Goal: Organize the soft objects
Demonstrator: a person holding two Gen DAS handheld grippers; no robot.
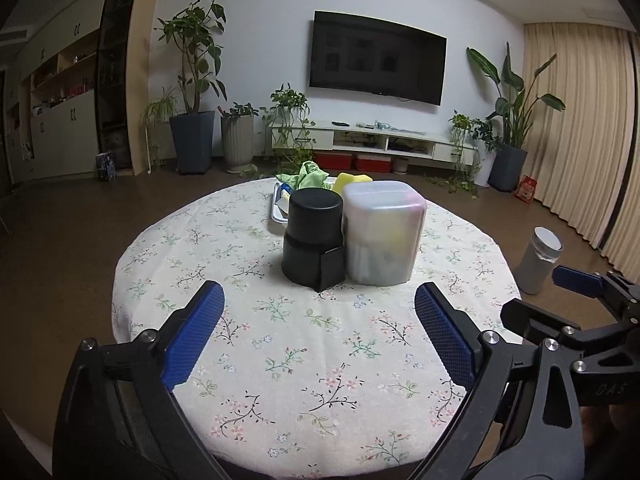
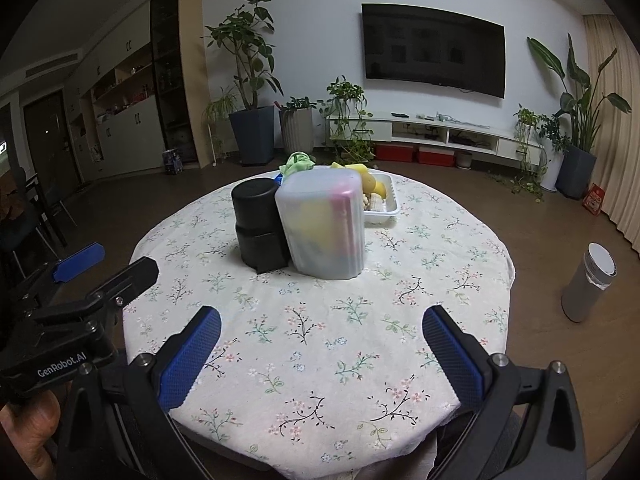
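Green cloth (image 1: 311, 174) crumpled, yellow sponge (image 1: 352, 181) in white tray (image 2: 384, 210) | left gripper (image 1: 318, 344), right gripper (image 2: 322, 354): both spread, empty

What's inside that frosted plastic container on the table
Through the cloudy wall of the frosted container, blurred yellow and pink shapes show, with darker ones near the bottom. What they are cannot be told; the wall hides detail.
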